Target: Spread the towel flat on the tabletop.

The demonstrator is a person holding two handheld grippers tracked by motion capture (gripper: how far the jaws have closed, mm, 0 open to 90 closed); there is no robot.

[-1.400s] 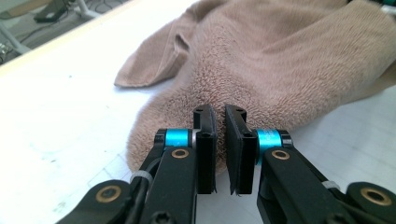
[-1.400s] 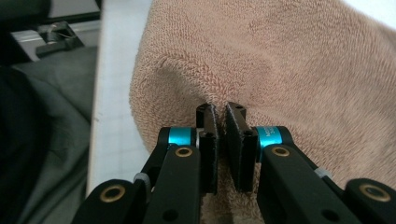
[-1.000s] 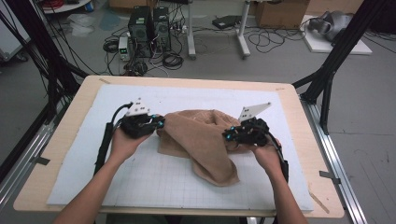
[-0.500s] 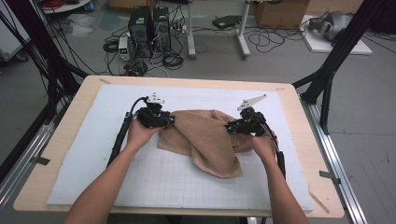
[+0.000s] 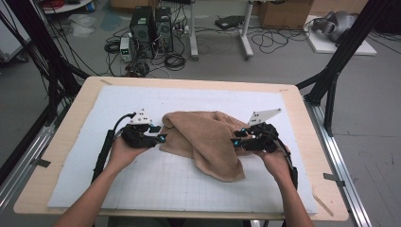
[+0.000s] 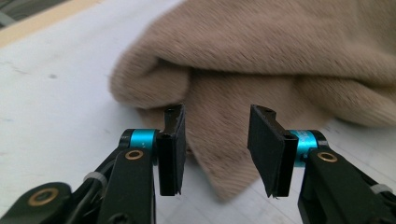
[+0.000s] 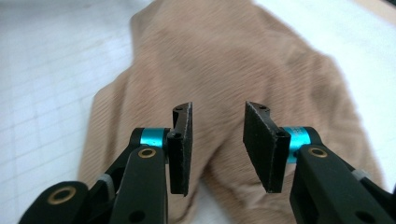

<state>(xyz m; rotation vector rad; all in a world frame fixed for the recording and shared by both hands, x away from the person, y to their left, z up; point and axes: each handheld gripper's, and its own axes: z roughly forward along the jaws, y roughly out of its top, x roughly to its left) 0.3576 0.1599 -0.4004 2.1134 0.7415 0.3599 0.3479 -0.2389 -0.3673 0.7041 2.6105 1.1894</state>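
Observation:
A crumpled tan towel (image 5: 208,139) lies on the white gridded mat (image 5: 189,189) at the table's middle, with one flap trailing toward the front. My left gripper (image 5: 161,138) sits at the towel's left edge, jaws open. In the left gripper view the towel (image 6: 261,60) bulges just beyond the open left gripper (image 6: 215,144), a folded corner hanging down between the jaws without being pinched. My right gripper (image 5: 235,141) is at the towel's right side, open. Between the jaws of the right gripper (image 7: 217,140) lies the ribbed towel (image 7: 233,60), with nothing clamped.
The mat covers a wooden tabletop (image 5: 61,142) with bare wood borders at both sides. Black frame struts (image 5: 340,52) rise at the back corners. Computers and cables (image 5: 151,28) sit on the floor beyond the table.
Both hands have drawn back toward the front and slightly outward from the towel. The towel has settled, its flap lying toward the front.

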